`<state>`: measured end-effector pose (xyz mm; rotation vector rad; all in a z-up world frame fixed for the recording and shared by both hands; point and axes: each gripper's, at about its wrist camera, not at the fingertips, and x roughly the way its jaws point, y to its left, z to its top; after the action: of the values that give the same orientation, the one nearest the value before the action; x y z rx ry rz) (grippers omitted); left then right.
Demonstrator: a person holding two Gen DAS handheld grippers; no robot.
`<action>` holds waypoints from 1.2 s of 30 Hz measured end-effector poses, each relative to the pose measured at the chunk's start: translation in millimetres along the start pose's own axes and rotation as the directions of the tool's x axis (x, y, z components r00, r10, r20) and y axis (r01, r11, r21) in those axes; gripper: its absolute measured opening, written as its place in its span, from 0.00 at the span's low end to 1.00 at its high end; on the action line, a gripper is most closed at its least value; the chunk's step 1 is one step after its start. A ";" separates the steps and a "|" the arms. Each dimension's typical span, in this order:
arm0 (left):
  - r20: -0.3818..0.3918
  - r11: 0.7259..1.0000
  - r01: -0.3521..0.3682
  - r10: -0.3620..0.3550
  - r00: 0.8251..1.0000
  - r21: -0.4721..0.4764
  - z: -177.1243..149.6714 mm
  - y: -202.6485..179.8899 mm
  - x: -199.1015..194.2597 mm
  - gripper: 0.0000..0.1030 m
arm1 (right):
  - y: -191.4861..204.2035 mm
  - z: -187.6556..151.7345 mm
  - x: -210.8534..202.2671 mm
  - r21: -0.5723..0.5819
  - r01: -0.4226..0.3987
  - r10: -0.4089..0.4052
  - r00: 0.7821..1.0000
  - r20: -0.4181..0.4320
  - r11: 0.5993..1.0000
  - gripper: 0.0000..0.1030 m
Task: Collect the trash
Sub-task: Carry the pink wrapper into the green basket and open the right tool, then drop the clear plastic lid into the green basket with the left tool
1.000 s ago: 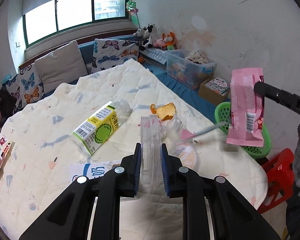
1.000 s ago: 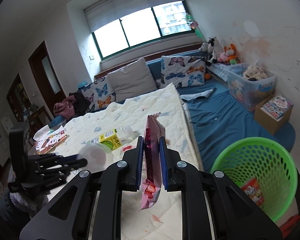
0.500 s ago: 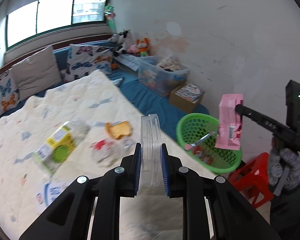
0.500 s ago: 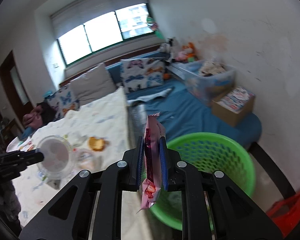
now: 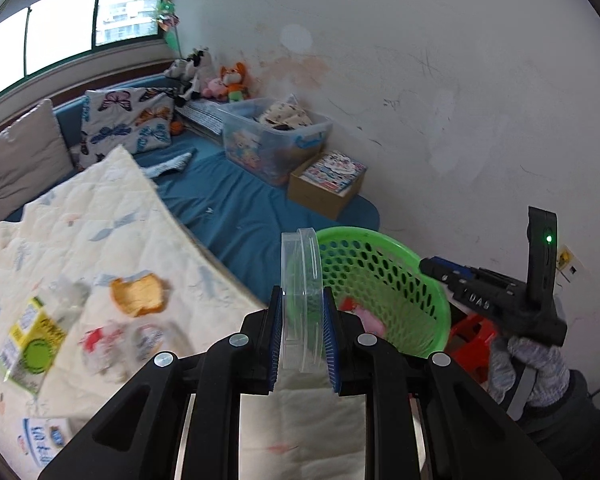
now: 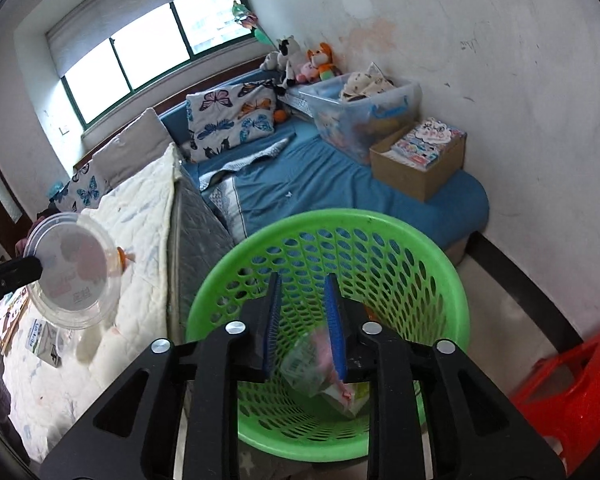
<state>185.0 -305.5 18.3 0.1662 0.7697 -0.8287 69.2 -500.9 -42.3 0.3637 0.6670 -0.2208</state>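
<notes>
My left gripper (image 5: 302,334) is clamped edge-on around a clear plastic lid (image 5: 302,300), held above the quilt's (image 5: 100,236) right edge, just beside the green basket (image 5: 420,280). My right gripper (image 6: 303,316) hangs over the basket's mouth, jaws parted and holding nothing; a pink wrapper (image 6: 320,360) lies blurred inside the basket below.

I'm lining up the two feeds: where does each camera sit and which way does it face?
Left wrist: on the left tongs, facing across the quilt toward the basket; clear lid clamped, right hand in view.
Right wrist: on the right tongs, open, looking down into the basket.
Shared: basket, lid, quilt.
</notes>
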 end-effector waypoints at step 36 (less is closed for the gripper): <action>-0.077 1.000 0.022 -0.022 0.997 -0.002 -25.5 -14.7 29.4 0.43 | 22.0 -32.6 -27.8 -0.057 -0.043 0.042 0.999 -0.021 0.997 0.75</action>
<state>173.0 -322.6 -17.6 0.1901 0.8459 -0.8470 36.5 -465.6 -42.6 0.3246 0.6834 -0.1576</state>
